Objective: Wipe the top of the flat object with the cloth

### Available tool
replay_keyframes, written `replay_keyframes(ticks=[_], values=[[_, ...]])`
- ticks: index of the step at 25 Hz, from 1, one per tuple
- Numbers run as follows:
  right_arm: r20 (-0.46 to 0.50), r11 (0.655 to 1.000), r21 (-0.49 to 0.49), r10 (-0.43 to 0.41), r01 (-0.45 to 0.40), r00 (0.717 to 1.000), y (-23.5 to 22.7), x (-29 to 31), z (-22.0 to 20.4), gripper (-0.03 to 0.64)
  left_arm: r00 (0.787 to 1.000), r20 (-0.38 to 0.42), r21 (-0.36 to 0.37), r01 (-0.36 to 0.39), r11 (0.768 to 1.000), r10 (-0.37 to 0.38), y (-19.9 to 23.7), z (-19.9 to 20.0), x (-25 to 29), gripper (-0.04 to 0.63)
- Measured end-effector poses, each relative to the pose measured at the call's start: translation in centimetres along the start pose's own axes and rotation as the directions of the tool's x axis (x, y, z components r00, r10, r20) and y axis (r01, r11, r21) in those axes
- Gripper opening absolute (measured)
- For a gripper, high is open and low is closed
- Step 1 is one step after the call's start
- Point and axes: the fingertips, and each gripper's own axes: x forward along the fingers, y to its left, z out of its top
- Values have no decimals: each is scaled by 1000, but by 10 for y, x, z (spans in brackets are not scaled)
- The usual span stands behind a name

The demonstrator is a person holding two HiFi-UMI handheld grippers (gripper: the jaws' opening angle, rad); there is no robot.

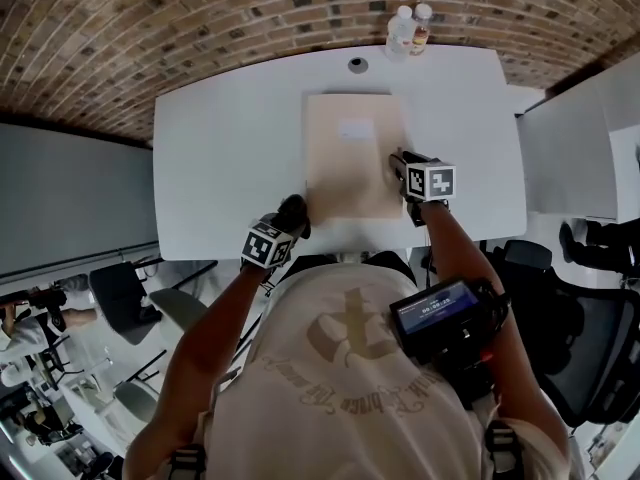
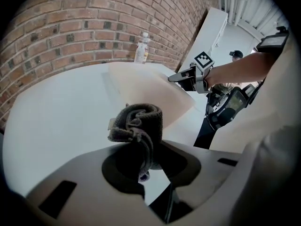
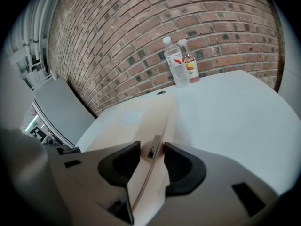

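Observation:
A flat beige board [image 1: 350, 168] lies in the middle of the white table [image 1: 220, 158]. My left gripper [image 1: 288, 220] is shut on a rolled dark grey cloth [image 2: 138, 124], which hangs just off the board's near left corner [image 2: 188, 108]. My right gripper [image 1: 400, 160] sits at the board's right edge. In the right gripper view that edge [image 3: 162, 126] runs away between the two jaws of the right gripper [image 3: 153, 157], with a gap showing on either side. A small metal piece [image 3: 153, 149] stands on the edge between them. The cloth [image 1: 294, 211] is not on the board's top.
Two plastic bottles [image 1: 410, 28] stand at the table's far edge against the brick wall [image 3: 155, 27]. A small round fitting [image 1: 358, 65] sits in the tabletop behind the board. A black chair [image 1: 590, 338] stands at the right, a grey table [image 3: 61, 112] at the left.

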Motion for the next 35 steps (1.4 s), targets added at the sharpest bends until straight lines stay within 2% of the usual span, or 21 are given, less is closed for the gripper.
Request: replay_keyframes(ticks=[8,11,13,17,19,21,29,35], values=[[21,999,2,33,-33,999,1,-1,1,170,999,-41,-44,17,999,-18,-28,-32,-7,97],[21,999,4,51,-51,998,1,0,1,172,999,-51,-151,-21,988,13,-32,-41,-4,97],[20,998,1,62,-62,998,0,0,1,172,999,-37,-274,-37,961,28,-31,-41,0,97],[30,997,2,73,-73,997,0,0,2,173,1000,-12,-482,-12,876,7,-34,-35,14,97],[32,997,4,77,-78,996,1,0,1,173,1000,-10,-553,1,833,-8,-38,-31,20,97],[32,997,2,82,-82,996,1,-1,0,173,1000,-6,-582,12,813,-19,-42,-25,26,97],[37,995,-1,95,-95,995,1,0,0,173,995,-14,-536,78,841,-101,-74,1,50,97],[40,994,-13,106,-106,994,1,-1,0,173,980,-40,-480,151,864,-194,-109,18,74,97]])
